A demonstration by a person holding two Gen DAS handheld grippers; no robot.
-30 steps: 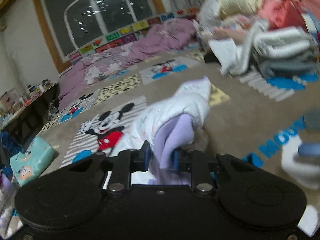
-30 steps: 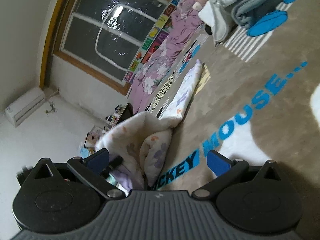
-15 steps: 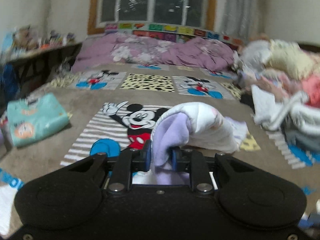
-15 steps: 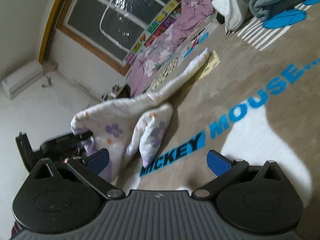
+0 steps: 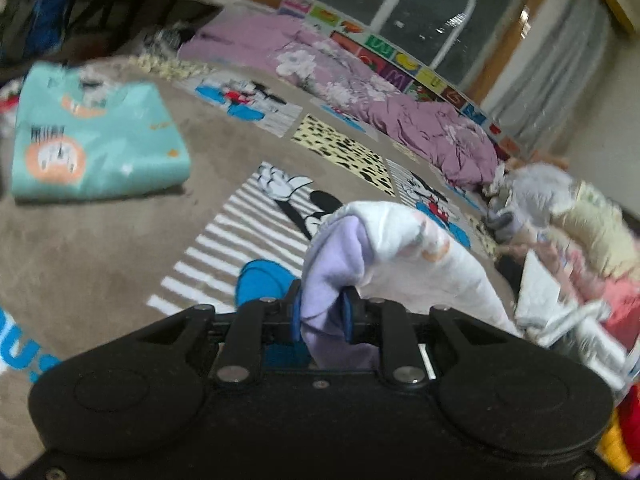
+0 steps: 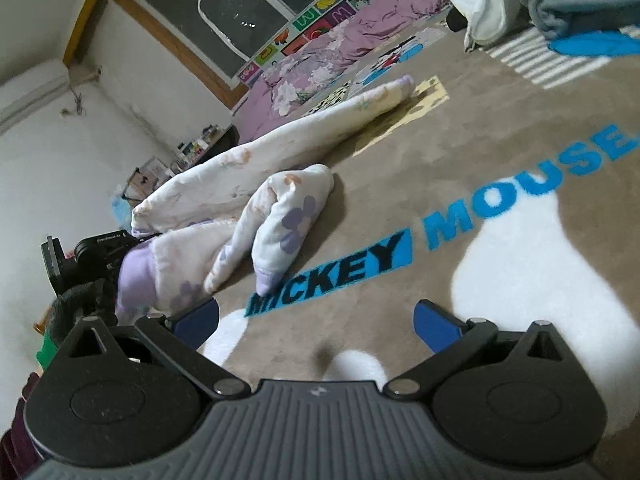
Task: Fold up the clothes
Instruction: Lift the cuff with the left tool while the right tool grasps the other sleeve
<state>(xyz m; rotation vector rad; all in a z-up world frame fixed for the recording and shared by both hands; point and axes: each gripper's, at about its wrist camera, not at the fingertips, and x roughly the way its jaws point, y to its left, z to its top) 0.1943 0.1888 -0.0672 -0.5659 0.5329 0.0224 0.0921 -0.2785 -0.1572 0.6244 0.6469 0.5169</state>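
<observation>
A white padded garment with purple flowers and lilac trim (image 6: 256,196) lies stretched along the Mickey Mouse rug (image 6: 500,152). My left gripper (image 5: 322,316) is shut on its lilac edge (image 5: 336,256) and holds that end off the rug; the white body (image 5: 432,264) drapes away to the right. In the right wrist view the left gripper (image 6: 92,256) shows at the far left, gripping the garment. My right gripper (image 6: 316,326) is open and empty, low over the rug beside the garment's near sleeve (image 6: 288,228).
A folded teal garment (image 5: 92,140) lies on the rug to the left. A purple duvet (image 5: 360,92) lies under the window. A pile of clothes (image 5: 568,240) sits at the right; folded grey and white items (image 6: 560,0) lie at the far right.
My left gripper has swung left with the lilac edge still gripped, bringing the teal garment into view. My right gripper has drawn back from the garment, which now lies further stretched out.
</observation>
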